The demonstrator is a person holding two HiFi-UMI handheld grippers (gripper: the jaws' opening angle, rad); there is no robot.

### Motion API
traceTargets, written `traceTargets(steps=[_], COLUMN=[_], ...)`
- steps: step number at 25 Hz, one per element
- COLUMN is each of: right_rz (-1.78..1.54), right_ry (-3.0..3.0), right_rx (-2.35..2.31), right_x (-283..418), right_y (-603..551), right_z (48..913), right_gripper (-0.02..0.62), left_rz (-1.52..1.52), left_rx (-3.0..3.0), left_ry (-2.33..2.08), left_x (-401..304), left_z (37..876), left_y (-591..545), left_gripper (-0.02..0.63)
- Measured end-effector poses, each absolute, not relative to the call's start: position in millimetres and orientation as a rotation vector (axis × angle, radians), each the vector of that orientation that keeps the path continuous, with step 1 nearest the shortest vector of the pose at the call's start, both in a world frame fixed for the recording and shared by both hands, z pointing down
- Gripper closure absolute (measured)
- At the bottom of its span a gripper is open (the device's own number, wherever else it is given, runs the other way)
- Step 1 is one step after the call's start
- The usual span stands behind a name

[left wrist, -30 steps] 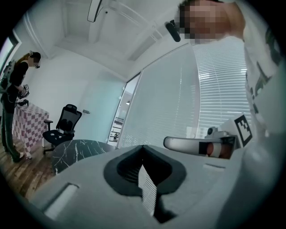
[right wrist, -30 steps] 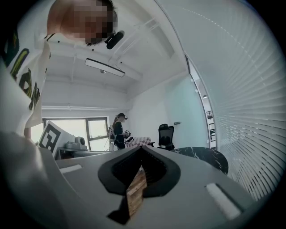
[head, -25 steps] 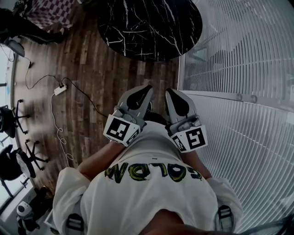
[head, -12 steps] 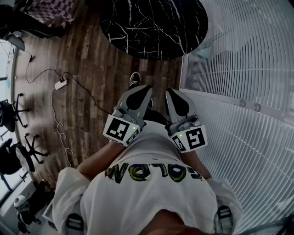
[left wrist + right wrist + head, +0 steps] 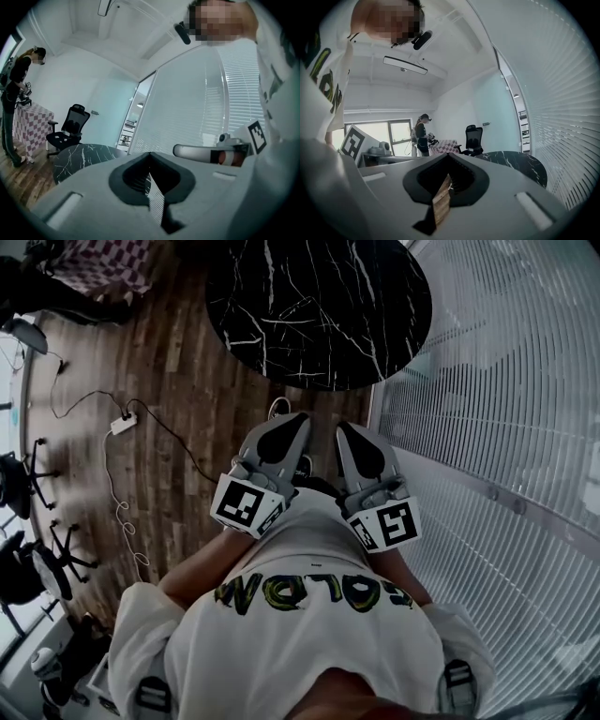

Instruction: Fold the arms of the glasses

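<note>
No glasses show in any view. My left gripper (image 5: 292,425) and right gripper (image 5: 349,431) are held side by side in front of the person's white shirt, pointing forward over the wooden floor. Both are shut, with only a thin slit between the jaws and nothing held, as the left gripper view (image 5: 150,158) and the right gripper view (image 5: 447,159) also show. A round black marble table (image 5: 319,306) stands ahead of them, a short way off; it shows in the left gripper view (image 5: 79,157) and the right gripper view (image 5: 520,161) too.
A glass wall with white blinds (image 5: 487,381) runs along the right. A power strip with cables (image 5: 122,423) lies on the floor at left, near office chairs (image 5: 28,484). Another person (image 5: 421,133) stands far off by a checkered table (image 5: 33,124).
The marble table has come closer and lower in the head view as the person walks toward it. Both grippers keep the same shut pose before the chest.
</note>
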State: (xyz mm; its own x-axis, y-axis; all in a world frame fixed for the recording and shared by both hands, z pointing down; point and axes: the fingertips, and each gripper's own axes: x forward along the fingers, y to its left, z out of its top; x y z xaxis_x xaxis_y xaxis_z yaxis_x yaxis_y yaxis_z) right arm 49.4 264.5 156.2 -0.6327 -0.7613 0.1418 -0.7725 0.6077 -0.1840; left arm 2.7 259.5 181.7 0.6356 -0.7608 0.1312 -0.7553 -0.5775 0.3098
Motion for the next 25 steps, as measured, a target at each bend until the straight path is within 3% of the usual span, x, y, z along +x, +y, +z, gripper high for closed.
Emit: traceTargets(steps=[15,25], right_rz=[0.303,0.296], right_ry=[-2.749,-2.717], right_rx=[1.344,1.401], right_x=[-9.7,2.5], right_y=[115.5,74.5], right_z=[139.1,140.1], right_gripper=[0.592,0.592], left_rz=[-0.033,-0.003], left_rx=[2.563,2.587], left_ry=[-1.135,-1.081], left_x=[-49.5,-44.6], left_z=[167.9,172.5], left_y=[109.7,74.0], left_gripper=[0.606,0.605])
